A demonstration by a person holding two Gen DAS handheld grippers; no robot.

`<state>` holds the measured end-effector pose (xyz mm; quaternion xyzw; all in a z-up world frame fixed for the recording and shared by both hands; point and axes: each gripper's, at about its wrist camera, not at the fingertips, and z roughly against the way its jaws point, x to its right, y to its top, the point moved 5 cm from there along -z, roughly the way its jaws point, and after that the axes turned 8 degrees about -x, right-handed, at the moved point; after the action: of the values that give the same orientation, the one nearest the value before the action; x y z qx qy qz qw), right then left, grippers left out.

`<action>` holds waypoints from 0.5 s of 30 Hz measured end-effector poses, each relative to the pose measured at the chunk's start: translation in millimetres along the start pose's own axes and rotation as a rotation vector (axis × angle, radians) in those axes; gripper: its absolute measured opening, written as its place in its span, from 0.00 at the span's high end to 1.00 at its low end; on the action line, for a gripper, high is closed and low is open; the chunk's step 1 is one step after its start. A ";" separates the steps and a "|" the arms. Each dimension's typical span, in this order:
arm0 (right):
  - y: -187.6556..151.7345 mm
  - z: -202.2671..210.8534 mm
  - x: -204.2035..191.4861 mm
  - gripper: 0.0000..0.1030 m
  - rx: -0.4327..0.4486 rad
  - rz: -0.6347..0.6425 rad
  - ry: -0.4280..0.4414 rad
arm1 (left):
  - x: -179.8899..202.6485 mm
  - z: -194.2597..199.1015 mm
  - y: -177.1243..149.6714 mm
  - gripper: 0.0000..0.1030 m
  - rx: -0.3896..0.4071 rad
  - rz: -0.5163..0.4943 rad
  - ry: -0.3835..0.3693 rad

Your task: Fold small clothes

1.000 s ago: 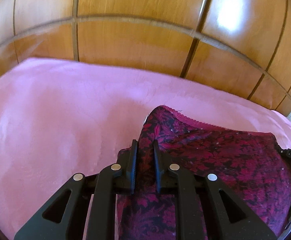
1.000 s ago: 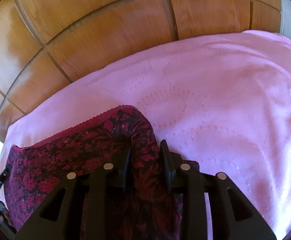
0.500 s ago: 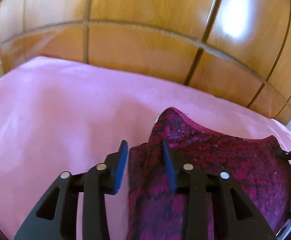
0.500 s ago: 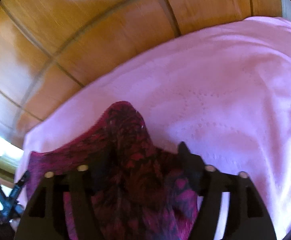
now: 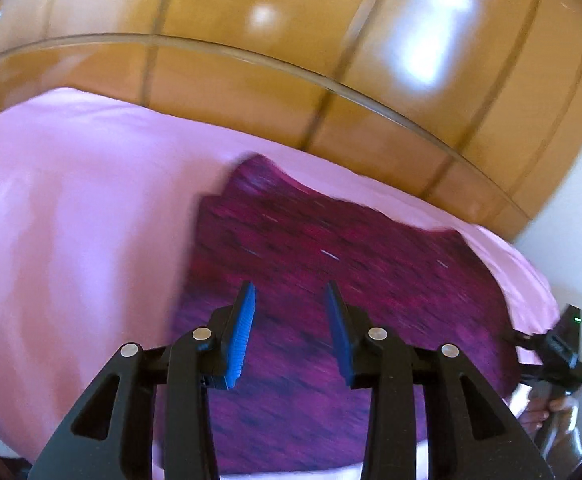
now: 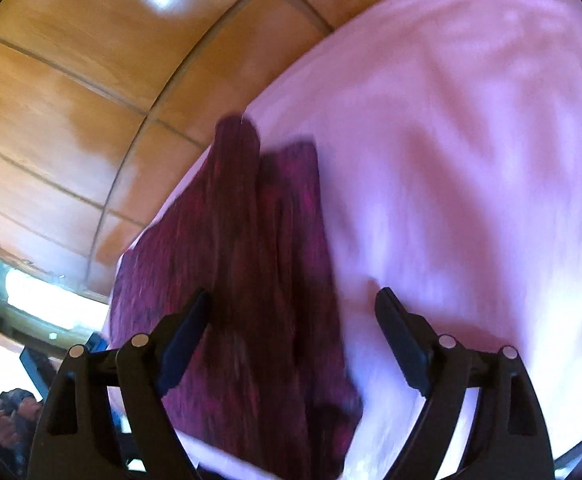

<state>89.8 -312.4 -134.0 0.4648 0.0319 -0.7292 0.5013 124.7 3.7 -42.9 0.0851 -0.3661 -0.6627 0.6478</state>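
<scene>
A small dark red and black patterned garment [image 5: 343,272] lies on the pink blanket [image 5: 75,216]. It also shows in the right wrist view [image 6: 251,248], with a raised ridge along its middle. My left gripper [image 5: 290,300] is open and empty, raised over the garment's near part. My right gripper [image 6: 293,304] is wide open and empty, above the garment's right edge. Both views are blurred by motion. The right gripper's body shows at the right edge of the left wrist view [image 5: 559,348].
A glossy wooden panelled headboard [image 5: 291,60] runs behind the blanket. Pink blanket [image 6: 471,160] spreads to the right of the garment. A bright window or ledge [image 6: 31,292] lies at the left of the right wrist view.
Both grippers were shut on folds of the garment one second ago. They have opened, let go and pulled back and up. The garment now lies flat on the blanket.
</scene>
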 end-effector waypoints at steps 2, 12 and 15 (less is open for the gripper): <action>-13.9 0.8 -1.1 0.18 -0.006 0.005 0.030 | 20.7 -2.3 -8.5 0.66 -0.010 -0.055 -0.018; -31.7 -4.9 -17.1 0.48 -0.043 0.088 -0.043 | 57.3 -48.3 -29.7 0.66 -0.148 -0.133 -0.073; -34.8 -2.0 -25.1 0.62 -0.044 0.129 -0.099 | 49.8 -54.2 -29.5 0.66 -0.169 -0.102 -0.111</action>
<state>66.2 -276.5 -131.9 0.4180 -0.0068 -0.7166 0.5583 125.8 -65.6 -81.3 0.0119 -0.3392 -0.7272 0.5967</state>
